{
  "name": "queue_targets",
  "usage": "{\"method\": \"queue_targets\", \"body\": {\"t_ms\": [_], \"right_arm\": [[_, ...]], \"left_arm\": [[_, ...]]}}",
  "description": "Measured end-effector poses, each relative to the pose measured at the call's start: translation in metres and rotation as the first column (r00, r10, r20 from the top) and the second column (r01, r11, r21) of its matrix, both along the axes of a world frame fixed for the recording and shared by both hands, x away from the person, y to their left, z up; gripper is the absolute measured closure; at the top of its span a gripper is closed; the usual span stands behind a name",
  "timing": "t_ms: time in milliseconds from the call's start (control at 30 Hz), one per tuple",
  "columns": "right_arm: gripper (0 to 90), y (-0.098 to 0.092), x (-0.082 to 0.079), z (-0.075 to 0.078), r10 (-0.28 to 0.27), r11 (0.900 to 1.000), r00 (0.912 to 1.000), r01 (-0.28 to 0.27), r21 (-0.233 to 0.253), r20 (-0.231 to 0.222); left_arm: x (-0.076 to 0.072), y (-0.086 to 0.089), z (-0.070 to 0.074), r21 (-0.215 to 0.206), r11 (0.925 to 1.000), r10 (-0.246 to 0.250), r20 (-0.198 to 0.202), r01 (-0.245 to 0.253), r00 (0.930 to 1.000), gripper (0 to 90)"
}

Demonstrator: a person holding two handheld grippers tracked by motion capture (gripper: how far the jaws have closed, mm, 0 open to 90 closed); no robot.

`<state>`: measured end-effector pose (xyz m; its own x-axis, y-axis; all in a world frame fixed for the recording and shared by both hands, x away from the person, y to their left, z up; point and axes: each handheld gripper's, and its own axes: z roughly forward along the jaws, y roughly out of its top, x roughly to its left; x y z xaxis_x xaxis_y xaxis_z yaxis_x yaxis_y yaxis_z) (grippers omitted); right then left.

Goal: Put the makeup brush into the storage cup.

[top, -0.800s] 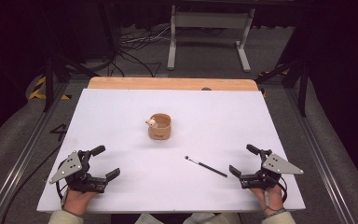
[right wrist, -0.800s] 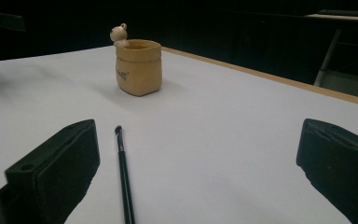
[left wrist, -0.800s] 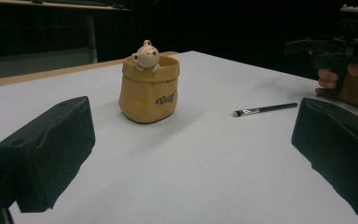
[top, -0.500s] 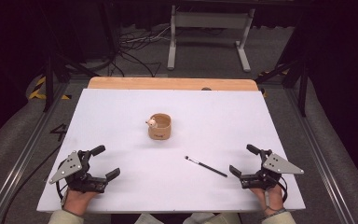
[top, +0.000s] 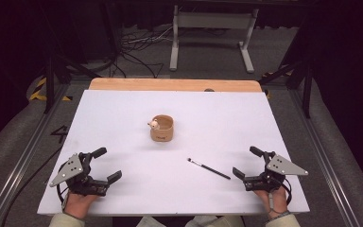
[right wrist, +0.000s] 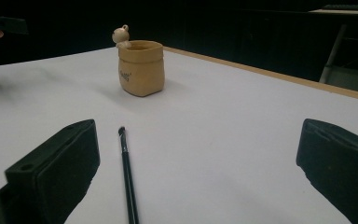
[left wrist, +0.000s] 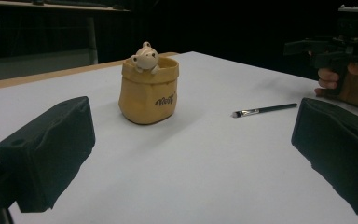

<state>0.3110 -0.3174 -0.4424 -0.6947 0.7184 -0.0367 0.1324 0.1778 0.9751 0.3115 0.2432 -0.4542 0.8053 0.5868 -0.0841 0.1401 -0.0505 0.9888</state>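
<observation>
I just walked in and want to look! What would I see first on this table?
You'd spot the little tan pot first, standing upright in the middle of the white table, with a tiny bear figure peeking over its rim. Nearer the person lies a thin black brush, flat on the table and apart from the pot. At the near edge sit the left gripper and the right gripper, both open and holding nothing.

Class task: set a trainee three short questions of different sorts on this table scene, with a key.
1. True or false: the brush lies inside the tan pot.
2. Which is nearer the brush: (a) left gripper, (b) right gripper?
3. Fill in: both grippers' jaws stand ____.

Key: 1 false, it lies flat on the white table, apart from the pot. 2 b. 3 open.
</observation>
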Motion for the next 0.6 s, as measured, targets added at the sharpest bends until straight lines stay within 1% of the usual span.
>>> {"method": "queue_targets", "body": {"t_ms": [100, 200, 267, 367, 400, 433, 467, 500, 533, 600], "right_arm": [[0.0, 0.001, 0.001, 0.002, 0.004, 1.000, 1.0000, -0.004, -0.011, -0.007], [0.0, 0.003, 0.002, 0.008, 0.008, 1.000, 1.0000, -0.008, -0.015, -0.001], [0.0, 0.004, 0.001, 0.011, 0.009, 0.999, 1.0000, -0.008, -0.033, 0.003], [0.0, 0.006, 0.001, 0.016, 0.011, 1.000, 0.9999, -0.011, -0.029, -0.001], [0.0, 0.007, 0.002, 0.018, 0.014, 1.000, 0.9999, -0.014, -0.021, 0.001], [0.0, 0.008, 0.002, 0.021, 0.016, 1.000, 0.9999, -0.016, -0.022, 0.003], [0.0, 0.008, 0.002, 0.021, 0.016, 1.000, 0.9999, -0.016, -0.022, 0.003], [0.0, 0.010, 0.004, 0.026, 0.020, 1.000, 0.9998, -0.020, -0.024, 0.007], [0.0, 0.011, 0.004, 0.027, 0.022, 0.999, 0.9997, -0.021, -0.024, 0.007], [0.0, 0.013, 0.006, 0.029, 0.026, 0.999, 0.9996, -0.026, -0.023, 0.008]], "left_arm": [[0.000, 0.000, 0.000, 0.001, 1.0000, 0.004, 0.002, -0.004, 1.0000, 0.0], [0.000, 0.000, 0.000, 0.006, 1.0000, 0.004, 0.001, -0.004, 1.0000, 0.0], [0.000, 0.000, 0.000, 0.003, 1.0000, 0.004, -0.002, -0.004, 1.0000, 0.0], [0.000, 0.000, 0.000, 0.007, 0.9999, 0.007, -0.001, -0.007, 1.0000, 0.0], [0.000, 0.000, 0.000, 0.007, 0.9999, 0.008, -0.002, -0.008, 1.0000, 0.0], [0.000, 0.000, 0.000, 0.008, 0.9999, 0.008, -0.003, -0.008, 1.0000, 0.0], [0.000, 0.000, 0.000, 0.008, 0.9999, 0.008, -0.003, -0.008, 1.0000, 0.0], [-0.001, 0.001, 0.000, 0.008, 0.9999, 0.009, -0.004, -0.009, 1.0000, 0.0], [0.000, 0.001, 0.000, 0.014, 0.9999, 0.007, 0.001, -0.007, 1.0000, 0.0], [0.000, 0.001, 0.000, 0.013, 0.9999, 0.006, -0.003, -0.006, 1.0000, 0.0]]}}
